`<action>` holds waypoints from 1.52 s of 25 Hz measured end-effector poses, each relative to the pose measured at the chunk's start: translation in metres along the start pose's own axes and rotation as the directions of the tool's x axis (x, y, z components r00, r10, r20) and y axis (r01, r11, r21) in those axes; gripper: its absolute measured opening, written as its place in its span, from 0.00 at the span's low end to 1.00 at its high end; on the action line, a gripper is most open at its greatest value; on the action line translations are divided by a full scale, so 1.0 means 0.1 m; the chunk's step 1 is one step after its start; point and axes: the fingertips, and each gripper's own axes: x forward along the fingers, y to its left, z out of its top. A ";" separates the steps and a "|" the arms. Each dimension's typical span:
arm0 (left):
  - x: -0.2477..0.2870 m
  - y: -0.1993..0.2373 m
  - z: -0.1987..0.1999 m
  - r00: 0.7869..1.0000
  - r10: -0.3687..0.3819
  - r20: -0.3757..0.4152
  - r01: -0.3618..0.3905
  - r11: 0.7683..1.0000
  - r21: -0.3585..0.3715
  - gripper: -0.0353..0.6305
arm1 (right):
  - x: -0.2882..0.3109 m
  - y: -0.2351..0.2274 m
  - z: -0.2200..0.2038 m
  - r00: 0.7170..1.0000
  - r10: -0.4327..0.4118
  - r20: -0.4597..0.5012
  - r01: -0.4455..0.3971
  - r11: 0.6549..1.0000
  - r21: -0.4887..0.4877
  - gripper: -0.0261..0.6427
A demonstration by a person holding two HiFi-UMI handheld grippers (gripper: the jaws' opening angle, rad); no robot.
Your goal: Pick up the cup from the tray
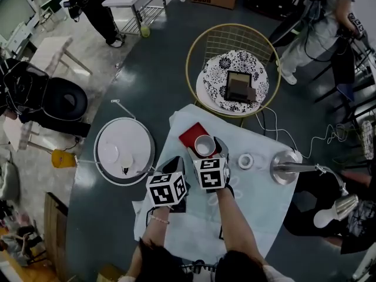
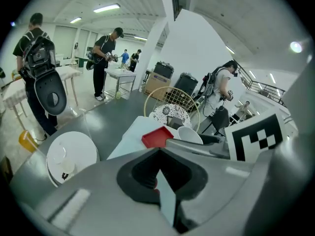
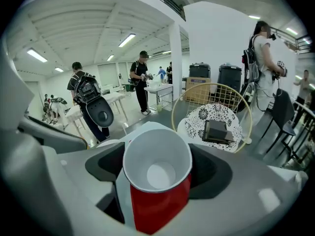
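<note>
Clamping the cup (image 3: 158, 203): right claw (image 3: 157, 170).

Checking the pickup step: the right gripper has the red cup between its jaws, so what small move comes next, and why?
Probably raise the right gripper straight up a little: its jaws grip the upright red cup with white inside, at a corner of the flat red tray, so a lift should clear it.

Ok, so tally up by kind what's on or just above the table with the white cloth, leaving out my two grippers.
cup: 1
red tray: 1
white roll: 1
silver lamp: 1
Total: 4
</note>
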 end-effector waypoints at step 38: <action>-0.61 -1.67 -0.72 0.957 -0.285 -0.054 0.290 0.931 0.221 0.05 | -2.04 -0.90 -1.38 0.972 -0.236 0.007 0.230 0.951 0.205 0.59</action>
